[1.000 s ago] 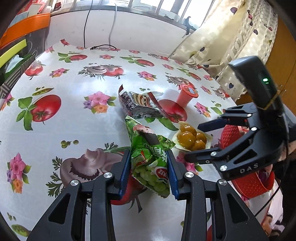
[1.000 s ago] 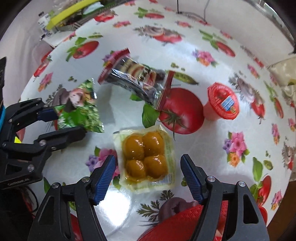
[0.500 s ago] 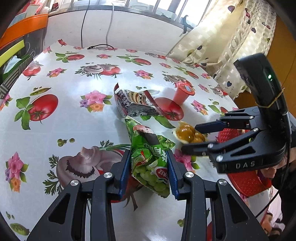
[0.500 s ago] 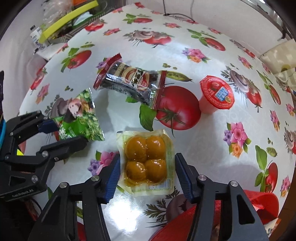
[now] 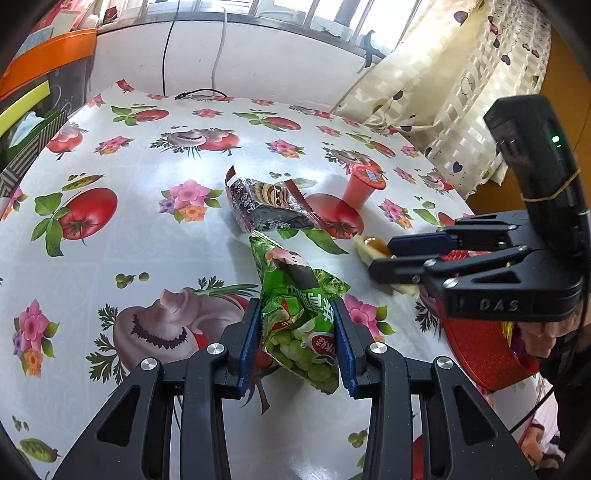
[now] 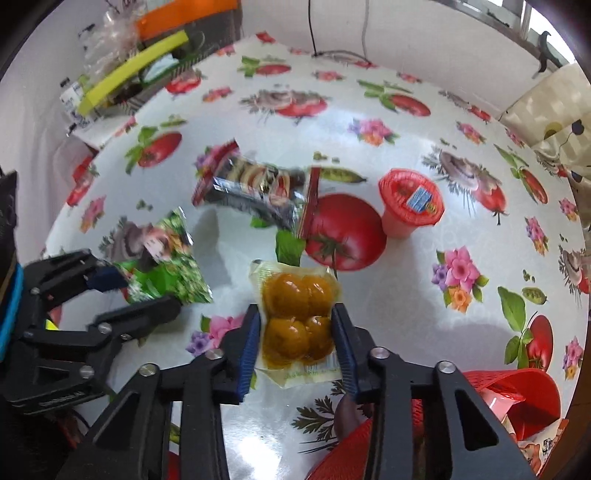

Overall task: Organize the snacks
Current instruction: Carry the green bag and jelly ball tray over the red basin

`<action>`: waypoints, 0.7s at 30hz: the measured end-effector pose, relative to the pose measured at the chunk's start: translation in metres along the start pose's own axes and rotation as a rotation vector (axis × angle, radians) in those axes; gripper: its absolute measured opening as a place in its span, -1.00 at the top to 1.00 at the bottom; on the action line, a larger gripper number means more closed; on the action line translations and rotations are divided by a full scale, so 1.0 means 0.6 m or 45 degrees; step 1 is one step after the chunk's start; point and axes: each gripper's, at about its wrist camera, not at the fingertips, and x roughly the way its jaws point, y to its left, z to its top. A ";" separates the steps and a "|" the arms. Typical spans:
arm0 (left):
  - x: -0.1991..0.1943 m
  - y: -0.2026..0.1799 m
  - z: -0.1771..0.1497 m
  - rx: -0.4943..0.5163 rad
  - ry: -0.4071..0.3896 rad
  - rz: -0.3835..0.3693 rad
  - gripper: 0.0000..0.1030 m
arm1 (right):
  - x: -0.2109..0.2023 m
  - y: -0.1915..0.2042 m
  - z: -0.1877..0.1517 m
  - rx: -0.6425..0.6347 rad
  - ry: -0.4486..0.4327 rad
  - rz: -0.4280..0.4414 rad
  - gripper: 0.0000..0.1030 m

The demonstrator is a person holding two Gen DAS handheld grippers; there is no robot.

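Left gripper (image 5: 295,343): fingers partly closed, clamped on the green pea snack bag (image 5: 301,314) by its lower end, bag tilted up off the bench (image 5: 110,258).

Right gripper (image 6: 297,343): fingers closing on the vacuum pack of four amber balls (image 6: 297,317), blue pads at both side edges and pressing in; pack apparently flat on the bench.

Red basket (image 6: 517,391) sits just right of it, likely the destination.

Dark biscuit packet (image 6: 255,192) and red jelly cup (image 6: 410,203) lie farther back, not yet sorted.

window (image 5: 280,11): daylit | wall (image 5: 258,62): white | curtain (image 5: 461,92): cream, hearts
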 end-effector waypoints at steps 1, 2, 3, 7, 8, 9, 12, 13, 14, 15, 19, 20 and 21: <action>0.001 0.000 0.000 -0.001 0.002 0.000 0.26 | -0.004 0.000 0.001 -0.003 -0.012 0.002 0.62; 0.001 0.000 0.000 -0.002 0.004 0.001 0.26 | -0.009 -0.001 0.003 0.009 -0.030 0.008 0.63; 0.002 0.000 -0.001 -0.001 0.007 0.001 0.26 | -0.010 -0.002 0.004 0.013 -0.032 0.005 0.63; 0.005 -0.001 -0.001 -0.002 0.010 0.000 0.26 | 0.002 -0.010 0.006 0.027 0.007 0.003 0.59; 0.005 -0.001 -0.001 -0.003 0.010 -0.001 0.26 | 0.004 -0.017 0.006 0.054 0.007 -0.036 0.59; 0.004 -0.001 -0.001 -0.003 0.010 -0.002 0.26 | 0.004 -0.024 0.007 0.065 0.003 -0.074 0.57; 0.007 -0.002 -0.001 -0.001 0.015 -0.003 0.26 | 0.007 -0.040 0.013 0.080 0.037 -0.147 0.40; 0.008 -0.002 -0.001 0.000 0.018 -0.005 0.26 | 0.008 -0.037 0.016 0.055 0.059 -0.171 0.16; 0.009 -0.002 -0.001 0.000 0.019 -0.006 0.26 | 0.008 -0.032 0.017 0.022 0.074 -0.188 -0.09; 0.010 -0.002 -0.002 0.001 0.021 -0.007 0.26 | 0.005 -0.029 0.017 0.001 0.070 -0.188 -0.21; 0.012 -0.002 -0.001 -0.001 0.024 -0.011 0.26 | 0.012 -0.049 0.016 0.035 0.096 -0.179 -0.53; 0.013 -0.002 -0.001 0.000 0.024 -0.011 0.26 | 0.016 -0.059 0.016 0.060 0.109 -0.201 -0.54; 0.014 -0.001 -0.001 0.000 0.026 -0.013 0.26 | 0.021 -0.063 0.017 0.064 0.124 -0.214 -0.54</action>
